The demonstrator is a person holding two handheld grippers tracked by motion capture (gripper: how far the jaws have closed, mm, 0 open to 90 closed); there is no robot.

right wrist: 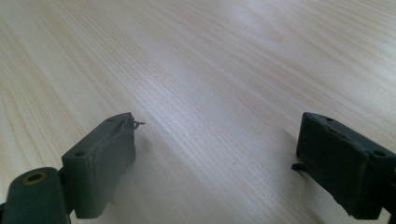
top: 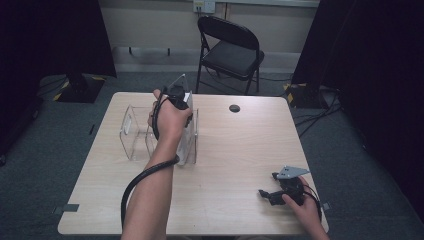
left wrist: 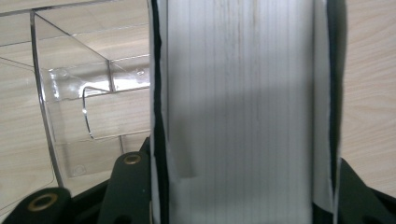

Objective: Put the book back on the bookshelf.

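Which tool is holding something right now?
The left tool, raised over the clear acrylic organizer, is shut on a book. The right tool rests near the table's right front corner, jaws open and empty.

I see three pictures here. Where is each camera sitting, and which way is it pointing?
High view: above the near side, looking forward and down on the table; both forearms enter from below.
Left gripper view: rides on the left gripper, looking along its jaws, shut on a book beside the clear organizer.
Right gripper view: rides on the right gripper, jaws open over bare tabletop.
Shared: the high view also shows organizer, book and the right gripper.
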